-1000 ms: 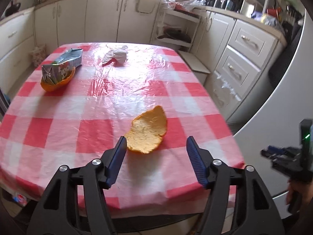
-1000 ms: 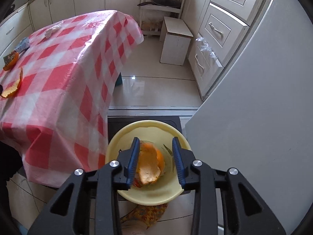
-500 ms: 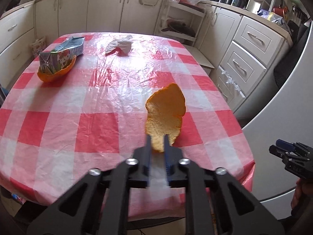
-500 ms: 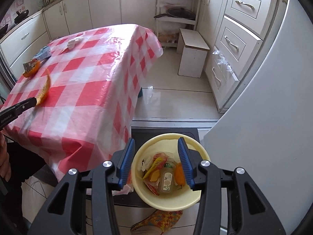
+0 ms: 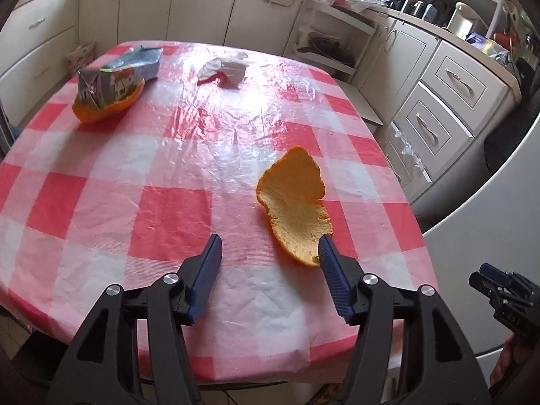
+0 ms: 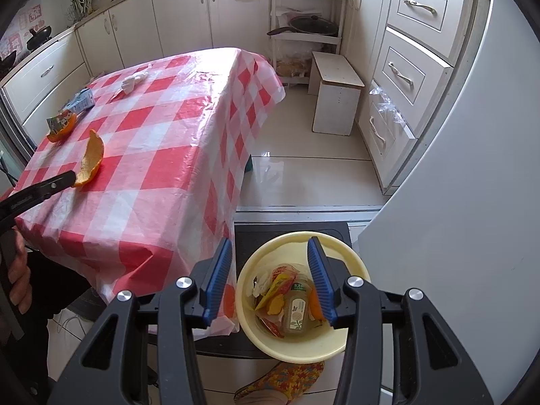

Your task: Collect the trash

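- The left gripper (image 5: pixel 270 248) is being held wide open, empty, low over the near part of the tabletop (image 5: pixel 101 182).
- The orange peel (image 5: pixel 295 207) is lying on the tabletop near its right edge; the peel's near tip is touching or just beside the right-hand finger, outside the gap between the fingers.
- The peel's long axis is running from the near tip away and slightly leftward; its pale inner face is turned up and left, with one edge curling up.
- Risk, as judged: if the fingers are closed from here, the peel is likely to be missed or nudged toward the right table edge, since it is sitting off-centre.
- Risk, as judged: the glossy plastic cover is likely to let the curved peel slide or rock under a one-sided push.
- The right gripper (image 6: pixel 270 276) is being held open and empty above the yellow bin (image 6: pixel 351 337) on the floor, in which wrappers and a small bottle (image 6: pixel 296 314) are lying.
- A flattened carton (image 5: pixel 118 77) in a second peel and a crumpled tissue (image 5: pixel 224 69) are waiting at the far end.
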### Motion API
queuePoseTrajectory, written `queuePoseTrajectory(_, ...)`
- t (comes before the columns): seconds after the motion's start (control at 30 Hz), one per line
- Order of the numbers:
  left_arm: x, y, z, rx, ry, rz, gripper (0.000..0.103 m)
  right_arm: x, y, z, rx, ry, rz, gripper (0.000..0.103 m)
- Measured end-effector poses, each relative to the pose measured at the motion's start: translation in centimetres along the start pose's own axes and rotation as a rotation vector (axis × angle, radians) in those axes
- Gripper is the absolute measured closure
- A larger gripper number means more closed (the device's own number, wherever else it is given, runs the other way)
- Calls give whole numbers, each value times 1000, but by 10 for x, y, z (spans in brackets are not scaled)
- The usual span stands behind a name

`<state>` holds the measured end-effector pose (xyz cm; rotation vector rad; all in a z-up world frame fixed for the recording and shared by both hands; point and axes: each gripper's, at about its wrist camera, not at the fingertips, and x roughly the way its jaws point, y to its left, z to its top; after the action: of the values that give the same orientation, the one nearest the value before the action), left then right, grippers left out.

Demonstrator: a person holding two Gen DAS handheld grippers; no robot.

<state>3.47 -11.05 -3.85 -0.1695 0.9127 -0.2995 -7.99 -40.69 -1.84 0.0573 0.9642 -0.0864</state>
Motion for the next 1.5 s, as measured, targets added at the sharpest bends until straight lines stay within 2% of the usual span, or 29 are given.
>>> queuePoseTrajectory(0.03,2,-3,0,5,-3,0,51,1,0,0,-1,2,0,57)
queuePoseTrajectory(0.07,4,-7,0,12,0,-19,61,1,0,0,-1,3,-1,57)
queuePoseTrajectory(0.1,7,-10,0,17,14,-37,83,2,0,0,-1,5,-1,57)
queuePoseTrajectory(0.13,9,-14,0,28,19,-42,92,3,0,0,-1,7,-1,57)
queuePoseTrajectory(0.17,9,-17,0,39,16,-46,98,3,1,0,-2,7,-1,57)
queuePoseTrajectory(0.23,5,-23,-1,63,1,-50,102,3,1,1,-2,8,-1,57)
queuePoseTrajectory(0.43,-14,-37,-3,97,-22,-120,103,1,1,1,1,-3,2,57)
queuePoseTrajectory(0.53,-21,-44,-4,127,-32,-110,103,-1,0,1,4,-8,2,57)
queuePoseTrajectory(0.6,-23,-38,-2,124,-46,-73,103,-3,-1,0,9,-10,4,57)
queuePoseTrajectory(0.67,-20,-31,4,131,-51,-42,94,-4,-1,0,14,-15,6,57)
queuePoseTrajectory(0.7,-18,-29,7,140,-54,-22,77,-5,-2,0,15,-16,7,57)
queuePoseTrajectory(0.73,-17,-26,11,150,-64,-8,56,-6,-1,0,15,-16,8,57)
queuePoseTrajectory(0.77,-13,-25,16,173,-83,21,49,-6,0,0,13,-17,8,57)
queuePoseTrajectory(0.83,-1,-25,25,220,-85,50,46,-5,1,0,9,-14,10,57)
queuePoseTrajectory(1.0,27,-26,38,277,-73,57,39,-1,3,1,4,-4,7,57)
queuePoseTrajectory(1.07,34,-27,39,280,-58,32,39,2,3,1,3,1,6,57)
queuePoseTrajectory(1.1,37,-28,38,278,-45,10,49,3,3,2,2,4,7,57)
queuePoseTrajectory(1.13,40,-29,37,276,-26,-13,73,4,4,2,1,6,8,57)
queuePoseTrajectory(1.23,38,-36,33,272,-9,-51,95,5,6,3,-6,9,13,57)
queuePoseTrajectory(1.33,30,-44,26,263,-14,-69,99,5,7,4,-8,6,15,57)
queuePoseTrajectory(1.5,8,-62,11,230,-11,-145,99,-1,2,4,4,-8,7,57)
